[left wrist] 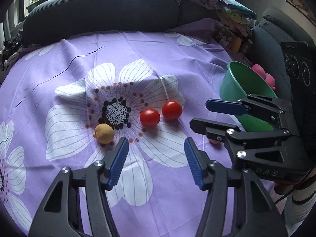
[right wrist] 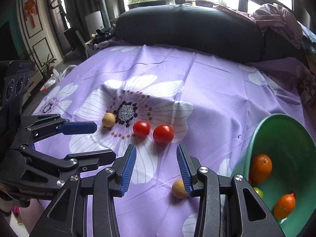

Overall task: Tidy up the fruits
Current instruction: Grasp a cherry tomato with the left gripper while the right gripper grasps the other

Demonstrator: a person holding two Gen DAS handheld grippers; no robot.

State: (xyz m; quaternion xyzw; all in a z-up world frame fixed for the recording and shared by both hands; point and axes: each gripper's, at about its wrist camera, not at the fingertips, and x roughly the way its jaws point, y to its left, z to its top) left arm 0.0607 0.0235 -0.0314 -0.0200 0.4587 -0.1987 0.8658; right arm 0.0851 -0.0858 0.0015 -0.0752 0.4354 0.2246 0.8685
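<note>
On my far left in the right wrist view sits the left gripper (right wrist: 98, 140), its blue-padded fingers (right wrist: 79, 128) spread apart with nothing between them, hanging over the purple flowered cloth (right wrist: 217, 102). Just past its upper fingertip lies 1 tan round fruit (right wrist: 108, 119), touching the dark centre of the big white flower print. To the right of that I see 2 red tomatoes (right wrist: 141, 128) side by side, near each other but with a sliver of cloth between them; the right-hand one (right wrist: 163, 134) is slightly nearer to me.

Next comes my right gripper (right wrist: 156, 170), pointing down at the cloth below the tomatoes. Its jaws stand apart and hold nothing. A 2nd tan fruit (right wrist: 178, 191) lies on the cloth just beside the right pad, partly hidden behind it; I cannot tell whether they touch.

Furthest right stands the green bowl (right wrist: 284, 126), tilted toward me. Inside it I count 2 oranges (right wrist: 261, 167), 1 above the other (right wrist: 284, 206), with a small green fruit (right wrist: 258, 192) between them and a bit of red behind the lower orange.

From the left wrist view, the left gripper (left wrist: 156, 148) is open over bare cloth, the tan fruit (left wrist: 104, 133) just beyond its left pad.
</note>
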